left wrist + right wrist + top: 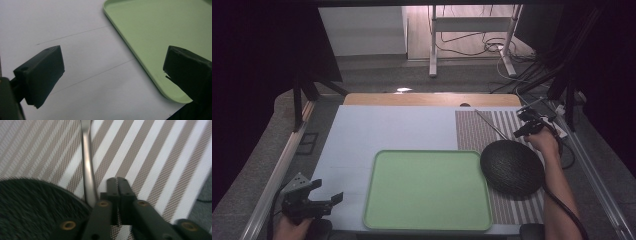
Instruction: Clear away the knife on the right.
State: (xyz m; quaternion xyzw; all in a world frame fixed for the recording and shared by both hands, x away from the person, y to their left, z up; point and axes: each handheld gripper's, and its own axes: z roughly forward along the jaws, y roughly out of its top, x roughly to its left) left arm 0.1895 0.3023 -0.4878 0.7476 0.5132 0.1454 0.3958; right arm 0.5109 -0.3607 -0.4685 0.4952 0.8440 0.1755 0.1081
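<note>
Two grippers are seen at opposite sides of the white table surface (377,130). The left gripper (328,192) is held at the near left corner, its jaws spread wide apart with nothing between them; in the left gripper view (112,72) they hang over the bare white surface just beside the near left corner of the green tray (155,37). The tray (427,190) is laid flat at the near middle of the table. To its right a striped placemat (482,132) is spread, and a dark round textured object (511,167) is set on it, just beside the tray's right edge. The right gripper (518,134) is held over the far part of the mat; in the right gripper view (117,185) its jaws are pressed together with nothing visibly caught between them. A thin metal rod (88,167) is seen lying just to the side of the clenched jaws, running from the dark object's edge (37,205) across the stripes (160,162); whether it is touched cannot be told
</note>
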